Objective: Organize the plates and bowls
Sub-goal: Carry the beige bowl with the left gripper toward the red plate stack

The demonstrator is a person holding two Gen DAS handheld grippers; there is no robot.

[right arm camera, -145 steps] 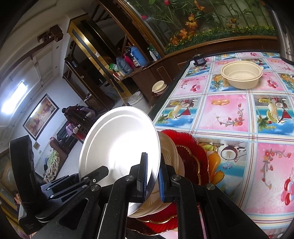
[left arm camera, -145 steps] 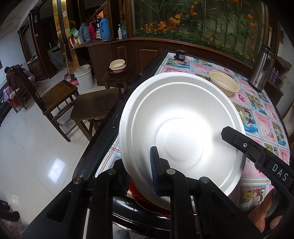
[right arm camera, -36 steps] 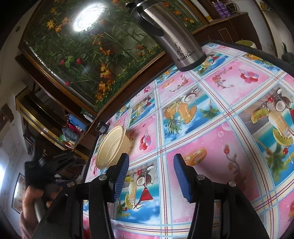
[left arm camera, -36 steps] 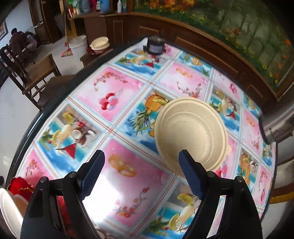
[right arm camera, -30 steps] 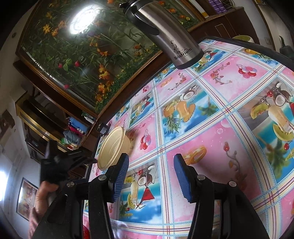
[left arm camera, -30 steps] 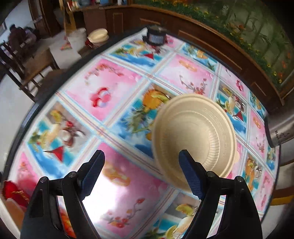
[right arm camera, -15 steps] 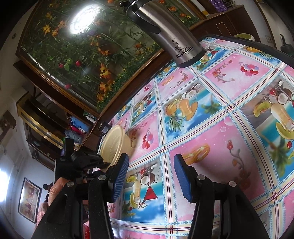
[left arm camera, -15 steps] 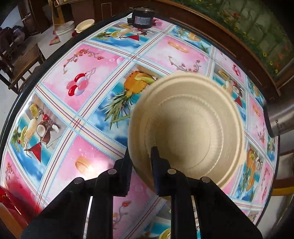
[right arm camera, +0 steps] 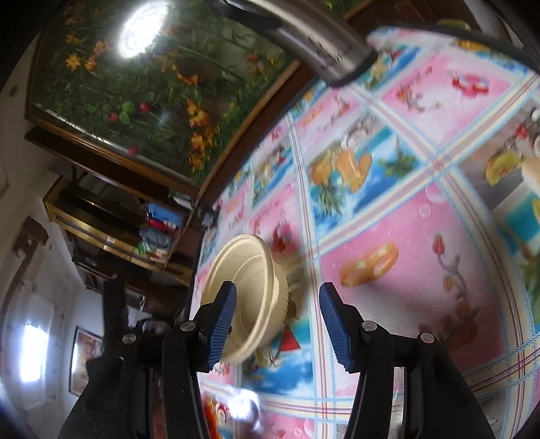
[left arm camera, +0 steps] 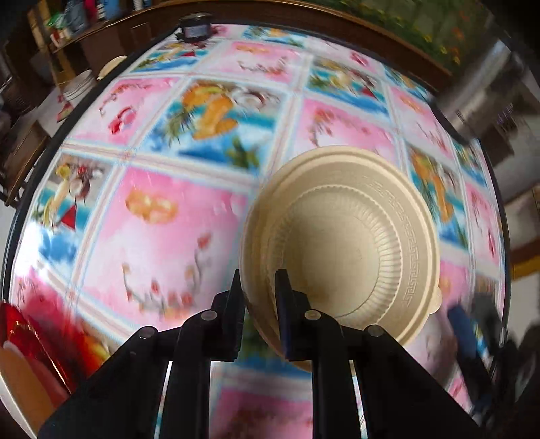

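Note:
A cream ribbed bowl (left arm camera: 341, 250) fills the right half of the left wrist view. My left gripper (left arm camera: 258, 293) is shut on its near rim, one finger inside and one outside. In the right wrist view the same bowl (right arm camera: 243, 287) is tilted above the colourful tablecloth (right arm camera: 405, 236), with a shadow beside it. My right gripper (right arm camera: 276, 314) stands open nearer the camera, with nothing between its blue pads (right arm camera: 224, 310). A stack of red and white plates (left arm camera: 30, 341) shows at the lower left of the left wrist view.
A steel thermos (right arm camera: 320, 44) stands at the far side of the table, and a small black jar (left arm camera: 194, 28) sits at its far edge. Wooden cabinets and a planted glass case lie beyond. The picture is blurred by motion.
My left gripper went from open beside the bowl to shut on its rim, then carried the bowl across the cloth towards the plate stack. The right gripper stayed open and hardly shifted.

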